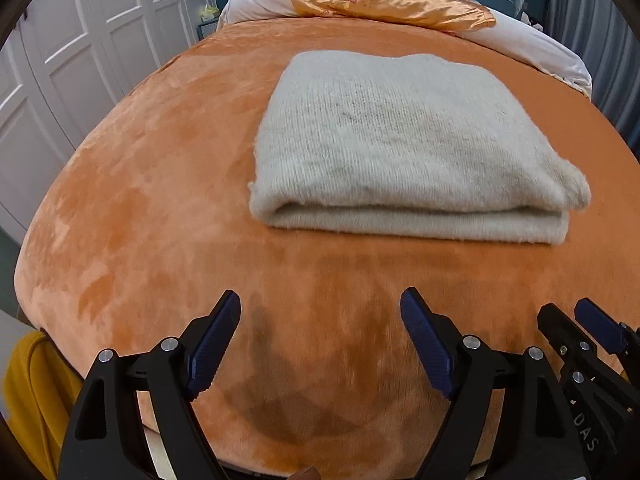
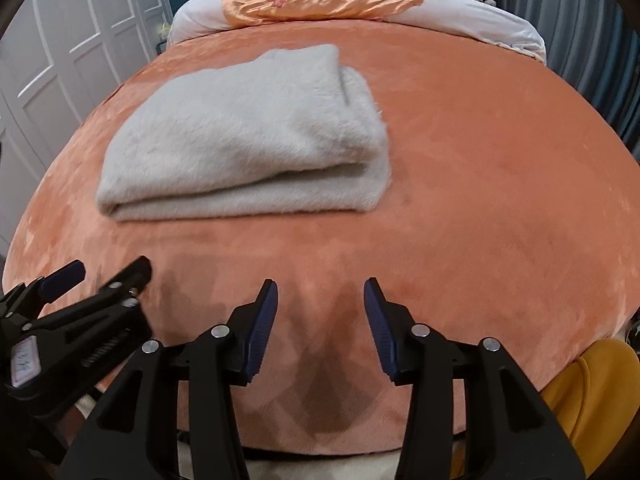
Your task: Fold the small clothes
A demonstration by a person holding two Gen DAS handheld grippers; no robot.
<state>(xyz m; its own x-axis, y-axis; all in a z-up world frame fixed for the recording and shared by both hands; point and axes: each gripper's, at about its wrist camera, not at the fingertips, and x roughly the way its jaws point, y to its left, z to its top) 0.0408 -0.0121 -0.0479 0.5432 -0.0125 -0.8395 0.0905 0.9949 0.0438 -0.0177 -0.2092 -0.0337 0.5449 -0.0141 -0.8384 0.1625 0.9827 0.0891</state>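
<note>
- Garment: the cream knit sweater (image 1: 404, 136) lies folded into a compact rectangle on the orange bed cover (image 1: 160, 200), toward the middle of the bed, well short of the pillow end. Its rounded fold faces the near edge.
- Left hand-held gripper (image 1: 320, 312): fingers apart, holding nothing, hovering over the near edge of the bed, clear of the sweater.
- Right hand-held gripper (image 2: 320, 300): fingers apart, empty, just beside the left one over the same near edge.
- Status, judged: the fold looks complete or nearly so.
- Risk: the upper layers at the right end (image 2: 360, 92) sit slightly offset — a grip taking only the top layer would peel the stack open.
- Risk: the fuzzy knit may snag on the ribbed pads (image 1: 216, 344), dragging the sweater across the plush cover and skewing the fold.
</note>
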